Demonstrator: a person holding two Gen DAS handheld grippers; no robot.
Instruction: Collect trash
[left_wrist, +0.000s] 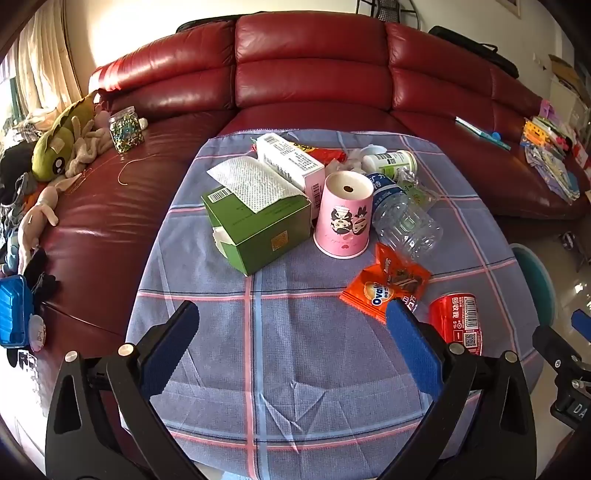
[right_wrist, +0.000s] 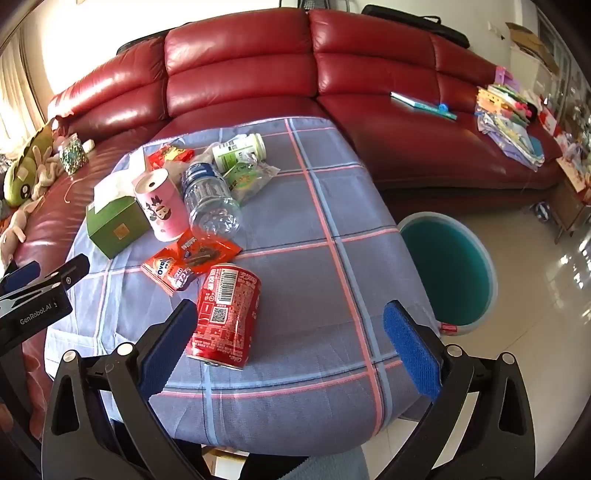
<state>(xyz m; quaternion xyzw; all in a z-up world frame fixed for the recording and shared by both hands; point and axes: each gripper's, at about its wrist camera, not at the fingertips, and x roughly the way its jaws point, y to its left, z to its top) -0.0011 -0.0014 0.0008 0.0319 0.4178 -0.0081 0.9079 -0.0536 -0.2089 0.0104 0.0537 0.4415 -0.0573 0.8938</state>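
Trash lies on a blue plaid cloth (left_wrist: 295, 350) over a table. A red can (right_wrist: 225, 314) lies on its side just ahead of my open right gripper (right_wrist: 288, 343), close to its left finger. An orange Ovaltine wrapper (left_wrist: 384, 284), an upturned pink paper cup (left_wrist: 343, 218), a clear plastic bottle (left_wrist: 402, 218), a green box (left_wrist: 255, 225), a white carton (left_wrist: 291, 162) and a white-green bottle (left_wrist: 391, 162) lie further in. My left gripper (left_wrist: 291, 343) is open and empty over bare cloth, with the wrapper by its right fingertip.
A teal bin (right_wrist: 447, 269) stands on the floor right of the table. A red leather sofa (left_wrist: 310, 70) wraps behind. Plush toys (left_wrist: 59, 147) and a jar (left_wrist: 125, 129) lie on the left seat, books and papers (right_wrist: 509, 125) on the right.
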